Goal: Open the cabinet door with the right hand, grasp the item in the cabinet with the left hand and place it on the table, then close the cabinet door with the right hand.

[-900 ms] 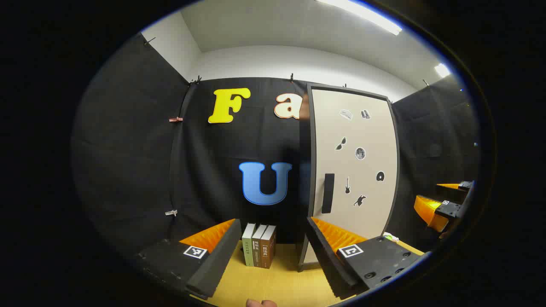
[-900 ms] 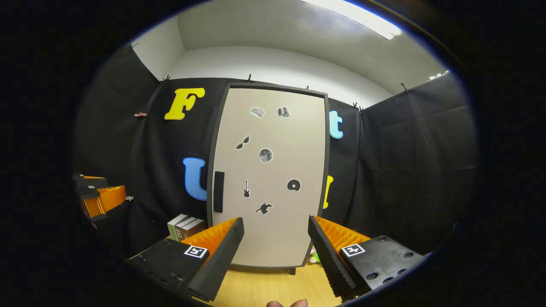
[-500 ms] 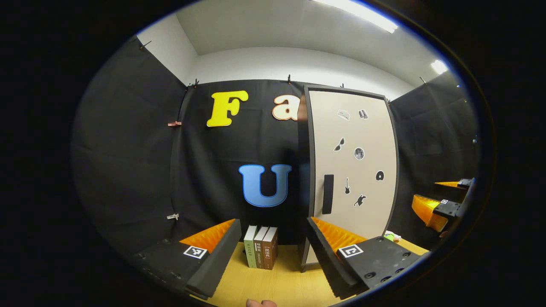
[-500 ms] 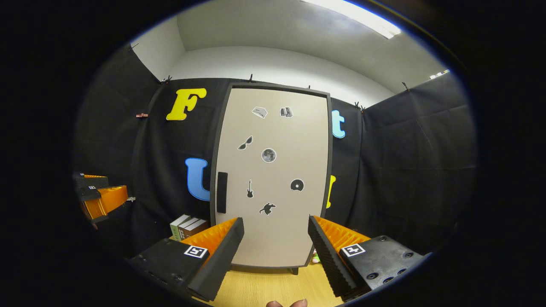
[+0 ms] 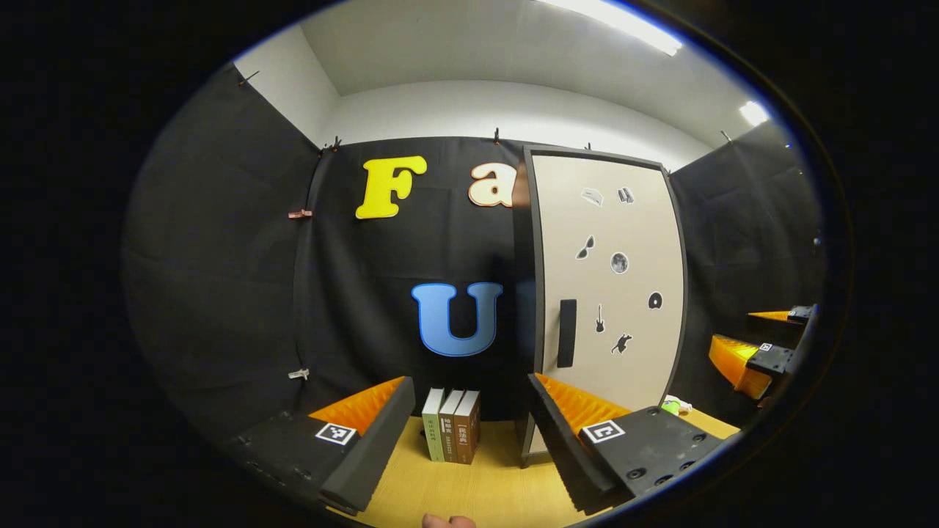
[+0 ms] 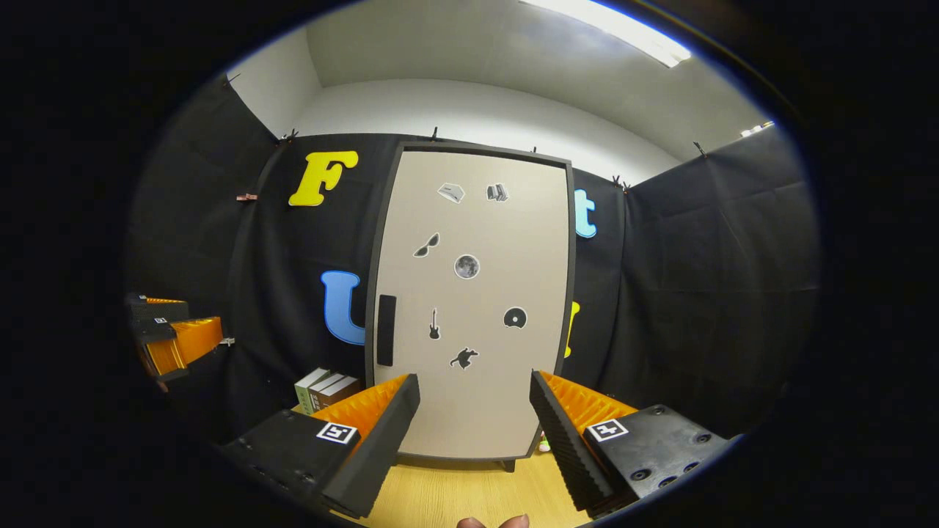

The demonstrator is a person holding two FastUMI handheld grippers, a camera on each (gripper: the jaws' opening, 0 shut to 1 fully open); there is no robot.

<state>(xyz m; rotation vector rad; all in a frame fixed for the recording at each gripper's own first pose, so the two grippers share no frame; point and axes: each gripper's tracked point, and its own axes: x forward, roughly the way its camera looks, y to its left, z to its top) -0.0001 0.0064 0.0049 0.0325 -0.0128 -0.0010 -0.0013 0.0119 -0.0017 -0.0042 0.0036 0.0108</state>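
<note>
A tall cabinet stands on the wooden table with its beige door (image 6: 477,293) shut; small stickers dot the door and a dark vertical handle (image 6: 386,330) sits near its left edge. In the left gripper view the same door (image 5: 612,279) and handle (image 5: 565,333) stand to the right. What is inside the cabinet is hidden. My right gripper (image 6: 473,411) is open and faces the door's lower half, some way short of it. My left gripper (image 5: 466,414) is open, with nothing between its fingers, and faces the books left of the cabinet. The right gripper (image 5: 755,345) also shows at the far right of the left gripper view.
Three upright books (image 5: 451,425) stand on the table (image 5: 469,491) just left of the cabinet, seen also as books (image 6: 323,389) in the right gripper view. A small green and white object (image 5: 671,405) lies on the table right of the cabinet. Black cloth walls close the booth.
Both views have drifted slightly; the cabinet and books sit a little to the right and lower. The door stays shut and both grippers stay open.
</note>
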